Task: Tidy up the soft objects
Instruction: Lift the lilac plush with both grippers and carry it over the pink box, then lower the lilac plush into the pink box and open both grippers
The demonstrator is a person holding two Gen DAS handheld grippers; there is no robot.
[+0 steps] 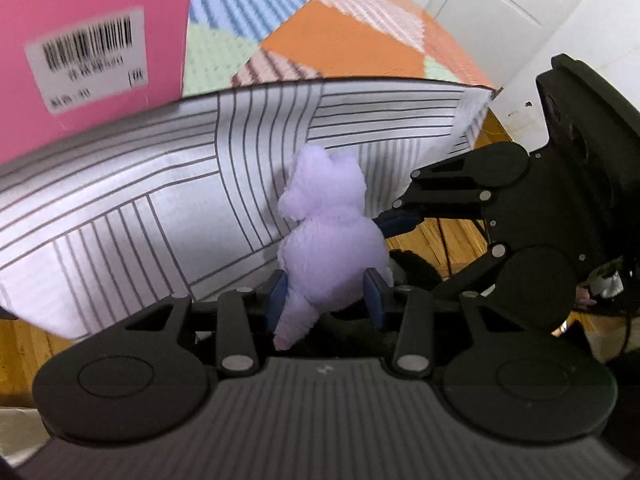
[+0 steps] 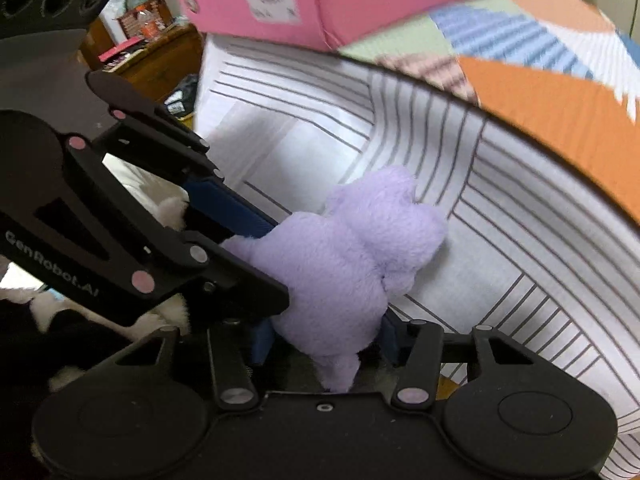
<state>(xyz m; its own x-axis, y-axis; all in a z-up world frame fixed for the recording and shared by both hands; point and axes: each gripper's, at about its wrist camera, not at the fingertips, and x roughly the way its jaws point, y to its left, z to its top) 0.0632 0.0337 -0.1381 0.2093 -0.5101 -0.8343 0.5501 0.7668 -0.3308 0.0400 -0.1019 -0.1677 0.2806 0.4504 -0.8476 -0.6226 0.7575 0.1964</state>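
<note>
The left gripper [image 1: 327, 294] is pinching the purple plush toy [image 1: 332, 236] low on its body, and the right gripper [image 2: 322, 332] is closing on it too, pads touching its sides. With both tugging one squashy, fuzzy toy, it is risking a slip or stretched seams. Beyond it are lying a smooth white striped sheet [image 1: 132, 204], a stiff pink box [image 1: 92, 32] and a knitted patchwork blanket [image 1: 344, 36].

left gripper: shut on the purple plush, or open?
Shut on it. In the left wrist view, the left gripper has both blue pads against the purple plush, denting its lower body.
</note>
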